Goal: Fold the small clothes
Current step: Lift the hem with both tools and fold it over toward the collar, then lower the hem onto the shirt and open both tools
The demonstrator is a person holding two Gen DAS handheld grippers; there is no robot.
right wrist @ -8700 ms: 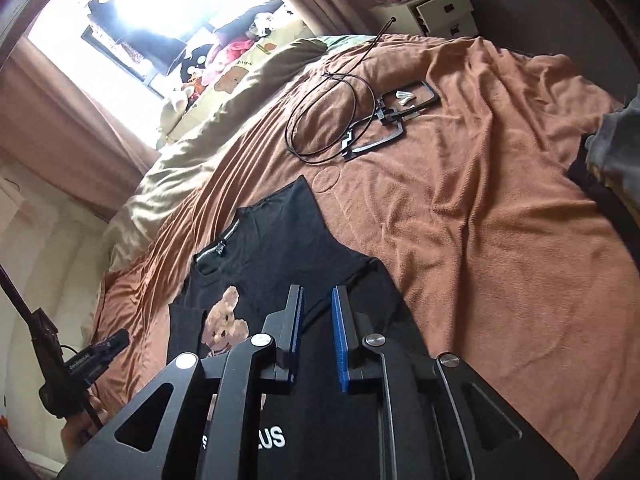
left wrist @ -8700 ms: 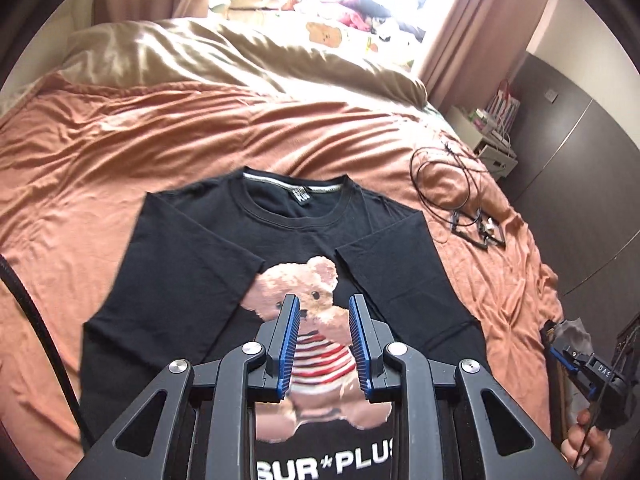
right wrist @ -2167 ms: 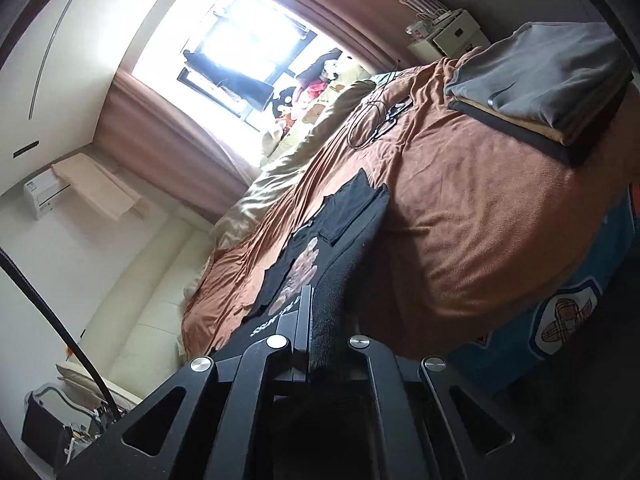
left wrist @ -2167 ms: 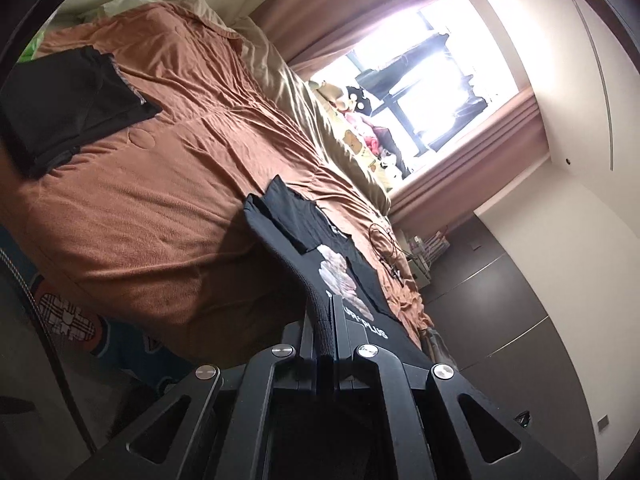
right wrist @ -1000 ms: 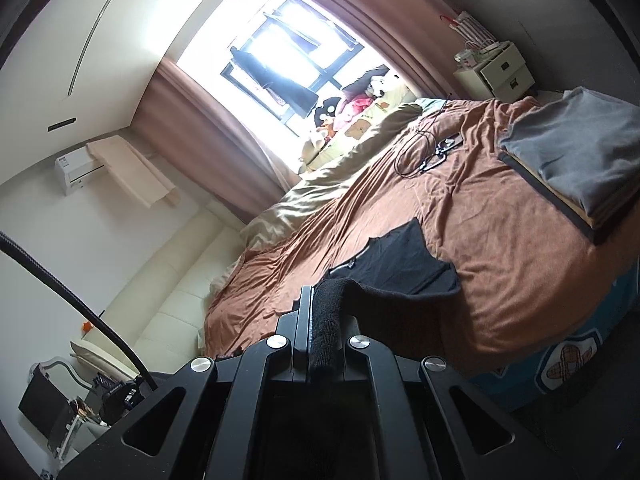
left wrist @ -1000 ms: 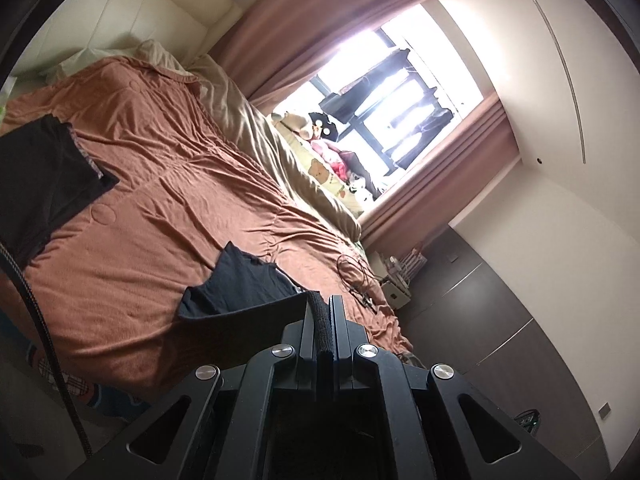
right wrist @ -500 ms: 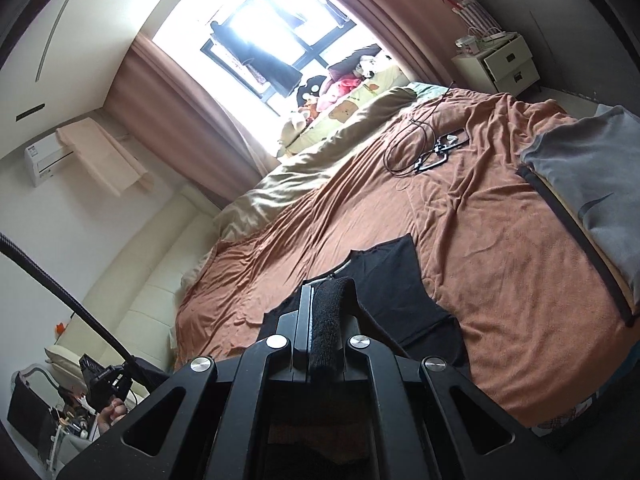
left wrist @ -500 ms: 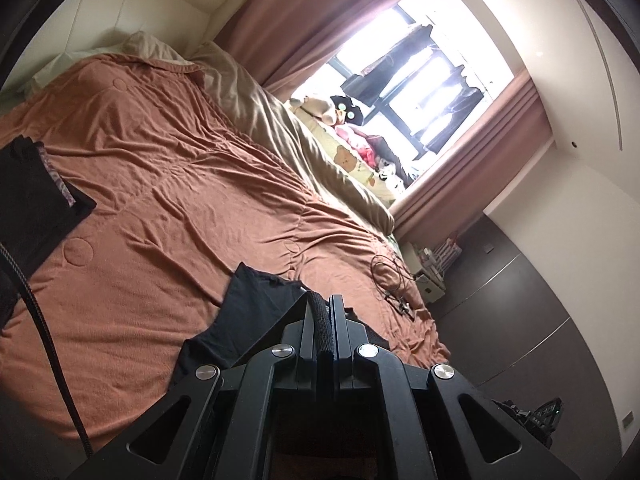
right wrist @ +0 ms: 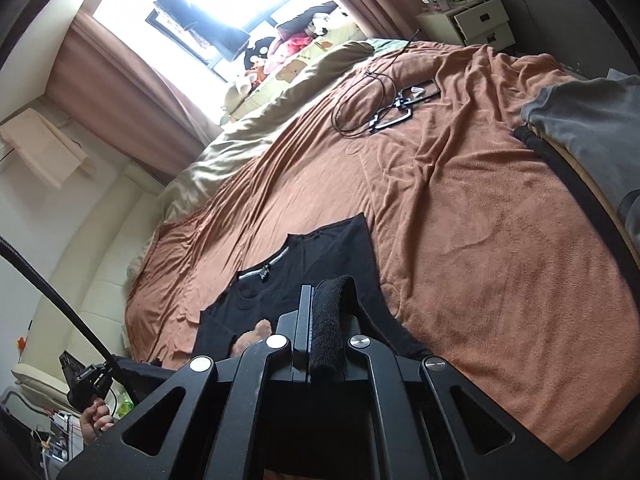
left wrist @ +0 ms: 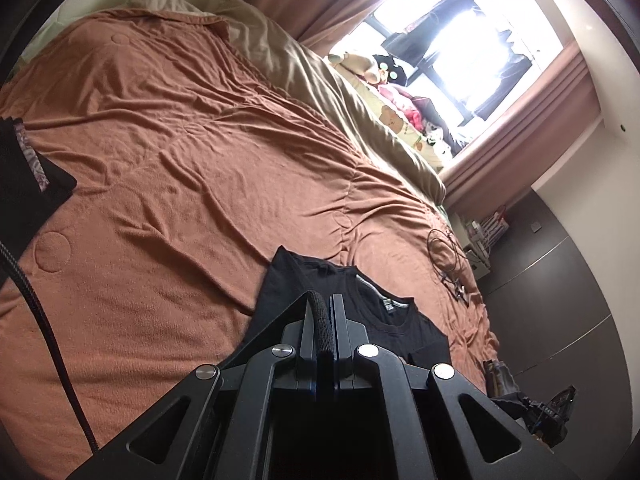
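A black T-shirt [left wrist: 372, 308] lies on a brown bedspread [left wrist: 192, 184] at the near edge of a bed, its collar end spread flat toward 12 o'clock while its lower part is lifted by two hand-held tools. The left gripper [left wrist: 325, 320] has its jaws pressed together on a rolled edge of the dark fabric; the right gripper [right wrist: 322, 320] is likewise clamped on a thick bunch of the same cloth. In the right wrist view a corner of the shirt's bear print [right wrist: 256, 336] peeks out at about 9 o'clock from the jaws. A coiled cable [right wrist: 368, 100] rests well apart toward 1 o'clock, and a stack of folded clothes [right wrist: 588, 120] sits at 3 o'clock.

The shirt looks light, soft and limp, likely to sag and crease wherever it is unsupported. Holding it at the two hem corners, as appears to be the case here, should keep the edge taut and let the lower half be carried evenly toward the collar.
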